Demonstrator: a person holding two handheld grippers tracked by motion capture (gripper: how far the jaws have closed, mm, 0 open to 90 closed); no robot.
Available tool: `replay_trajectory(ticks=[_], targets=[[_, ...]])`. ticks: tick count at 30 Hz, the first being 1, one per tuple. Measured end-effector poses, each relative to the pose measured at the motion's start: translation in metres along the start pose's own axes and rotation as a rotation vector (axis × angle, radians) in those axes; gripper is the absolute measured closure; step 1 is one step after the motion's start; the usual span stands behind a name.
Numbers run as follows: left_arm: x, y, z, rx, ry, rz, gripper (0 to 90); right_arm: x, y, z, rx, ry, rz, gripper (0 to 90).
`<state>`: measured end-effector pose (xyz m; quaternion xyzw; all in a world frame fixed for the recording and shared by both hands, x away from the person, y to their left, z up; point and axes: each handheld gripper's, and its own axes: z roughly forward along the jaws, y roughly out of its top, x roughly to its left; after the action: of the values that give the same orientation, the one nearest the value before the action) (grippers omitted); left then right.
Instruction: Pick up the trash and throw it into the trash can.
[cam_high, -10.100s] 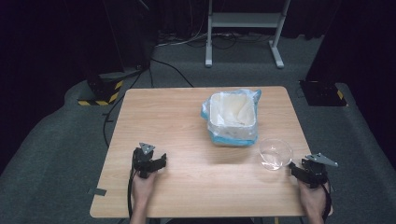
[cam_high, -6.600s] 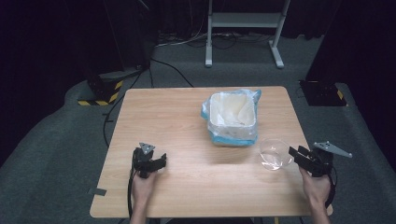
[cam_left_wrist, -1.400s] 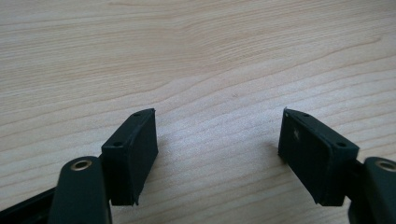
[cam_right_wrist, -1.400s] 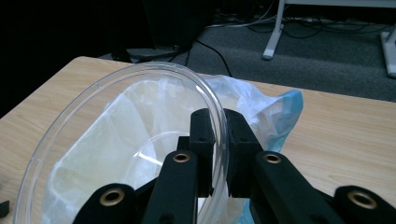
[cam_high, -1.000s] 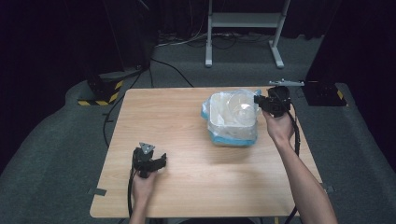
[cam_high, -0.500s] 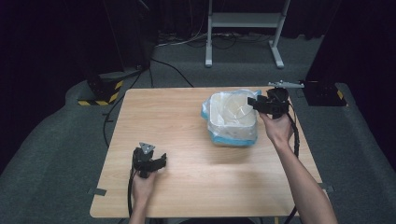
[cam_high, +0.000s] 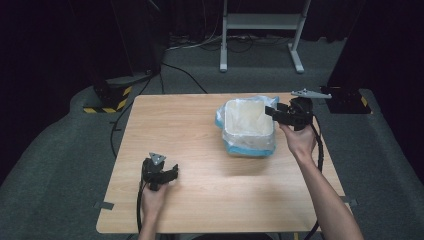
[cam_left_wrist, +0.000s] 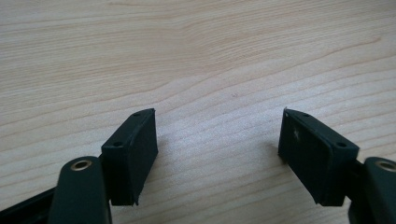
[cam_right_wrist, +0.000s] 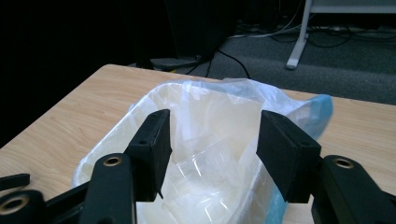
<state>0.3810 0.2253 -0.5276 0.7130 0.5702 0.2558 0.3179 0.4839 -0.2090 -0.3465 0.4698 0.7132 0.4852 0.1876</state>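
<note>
Where crinkled plastic lines it, bin looks squarish.

Hand-held gripper jaws just opened, empty, above clear cup inside lined bin.

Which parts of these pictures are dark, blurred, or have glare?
High view: the table is evenly lit, the room behind it almost black. Left gripper view: wood grain sharp ahead, near jaws soft. Right gripper view: small glare streaks on the clear plastic cup inside the bag-lined bin; black background at upper left.
</note>
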Motion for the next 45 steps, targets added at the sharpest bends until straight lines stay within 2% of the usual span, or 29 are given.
replay_trajectory(ticks=[6,12,21,29,36,45], targets=[[0.0,0.0,0.0,0.0,0.0,0.0,27.8,-0.003,-0.007,-0.014,-0.031,0.001,-0.003,44.7],[0.0,0.0,0.0,0.0,0.0,0.0,27.8,-0.005,-0.019,-0.036,-0.083,0.01,0.001,45.2],[0.0,0.0,0.0,0.0,0.0,0.0,27.8,-0.005,-0.035,-0.057,-0.122,0.023,0.003,45.3],[0.0,0.0,0.0,0.0,0.0,0.0,27.8,-0.002,-0.049,-0.067,-0.144,0.013,-0.018,45.6],[0.0,0.0,0.0,0.0,0.0,0.0,27.8,-0.004,-0.065,-0.066,-0.134,0.019,-0.005,46.2],[0.0,0.0,0.0,0.0,0.0,0.0,27.8,-0.009,-0.082,-0.078,-0.142,0.035,0.028,46.1]])
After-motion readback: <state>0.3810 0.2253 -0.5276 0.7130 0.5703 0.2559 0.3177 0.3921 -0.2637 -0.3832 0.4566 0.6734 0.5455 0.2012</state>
